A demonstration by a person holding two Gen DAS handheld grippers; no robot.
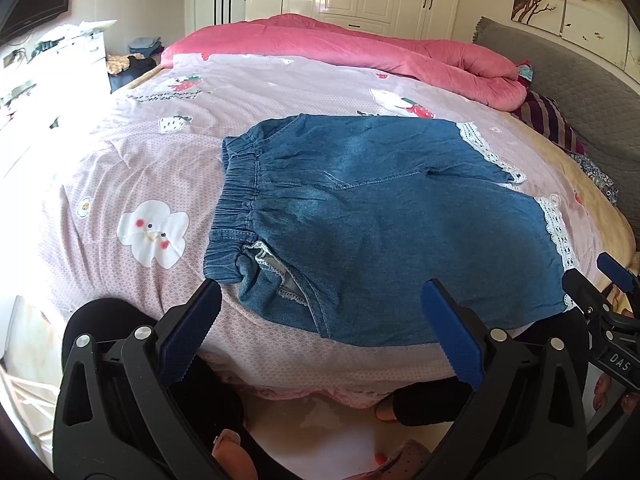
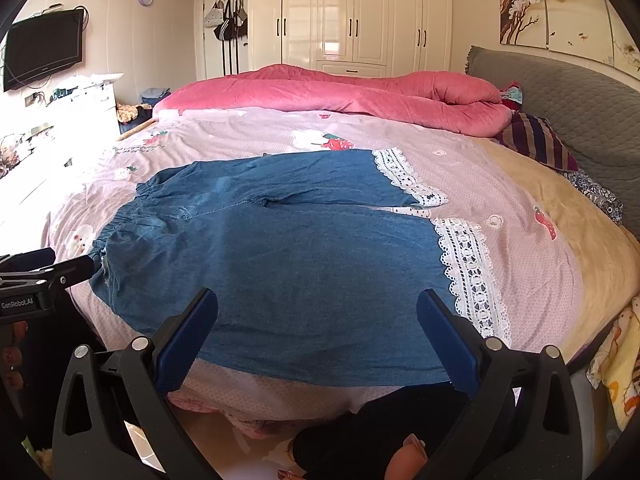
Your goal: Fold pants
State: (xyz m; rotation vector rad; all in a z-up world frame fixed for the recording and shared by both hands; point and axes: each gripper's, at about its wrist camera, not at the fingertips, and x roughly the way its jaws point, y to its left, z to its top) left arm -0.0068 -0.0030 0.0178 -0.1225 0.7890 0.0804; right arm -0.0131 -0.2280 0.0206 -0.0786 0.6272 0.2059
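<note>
On the bed (image 1: 120, 152), near its front edge, the pants (image 1: 360, 220) lie flat and spread out, waistband (image 1: 236, 196) to my left, lace cuffs (image 2: 468, 264) to my right. Both legs lie side by side, so no fold looks made yet (all of the folding is left, I judge). My left gripper (image 1: 320, 332) hangs spread wide near the waist end, holding nothing; my right gripper (image 2: 318, 336) is spread too, over the near leg's edge. Next I would likely pinch that near edge and bring one leg over the other.

Pants (image 1: 380, 216) flat on bed (image 1: 120, 160), quilt (image 1: 360, 52) behind.
</note>
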